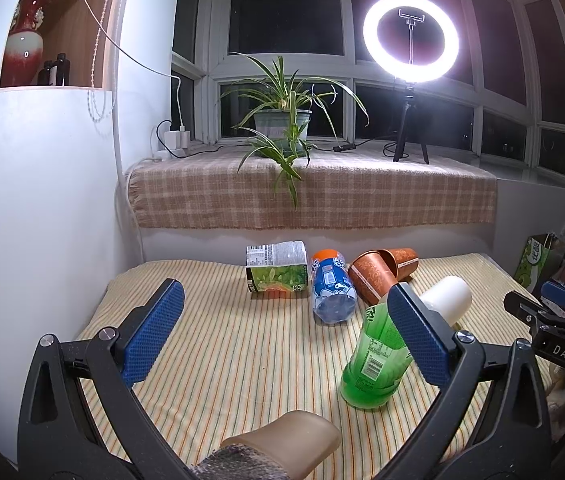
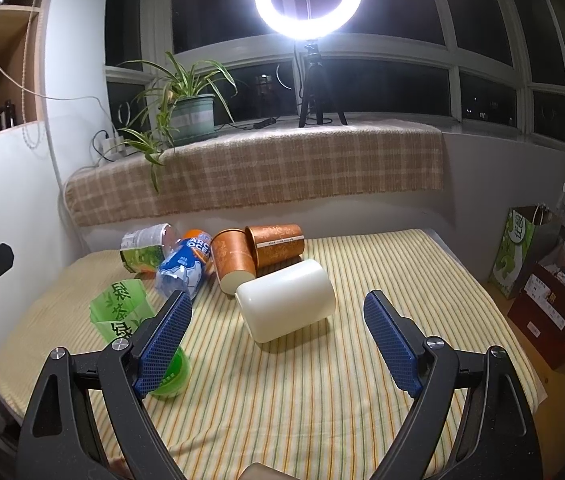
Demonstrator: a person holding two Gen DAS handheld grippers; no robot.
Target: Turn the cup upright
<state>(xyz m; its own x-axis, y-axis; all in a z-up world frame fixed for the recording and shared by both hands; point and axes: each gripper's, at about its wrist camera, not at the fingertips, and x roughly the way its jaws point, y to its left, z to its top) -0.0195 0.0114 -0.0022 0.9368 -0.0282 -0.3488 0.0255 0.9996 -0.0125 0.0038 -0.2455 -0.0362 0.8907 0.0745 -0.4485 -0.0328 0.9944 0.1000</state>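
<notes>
A white cup [image 2: 288,300] lies on its side on the striped tablecloth [image 2: 302,392], a short way ahead of my right gripper [image 2: 278,322], which is open and empty. In the left wrist view the white cup [image 1: 448,298] shows partly behind my right-hand finger pad. My left gripper [image 1: 284,316] is open and empty above the cloth. Two orange paper cups [image 2: 258,250] lie on their sides behind the white cup, also seen in the left wrist view [image 1: 382,270].
A green bottle [image 1: 374,364] lies close to my left gripper's right finger; it also shows in the right view [image 2: 130,316]. A blue bottle [image 1: 332,290] and a green-labelled bottle [image 1: 276,266] lie further back. A tan object [image 1: 282,440] sits under the left gripper. Bags and boxes [image 2: 542,280] stand right of the table.
</notes>
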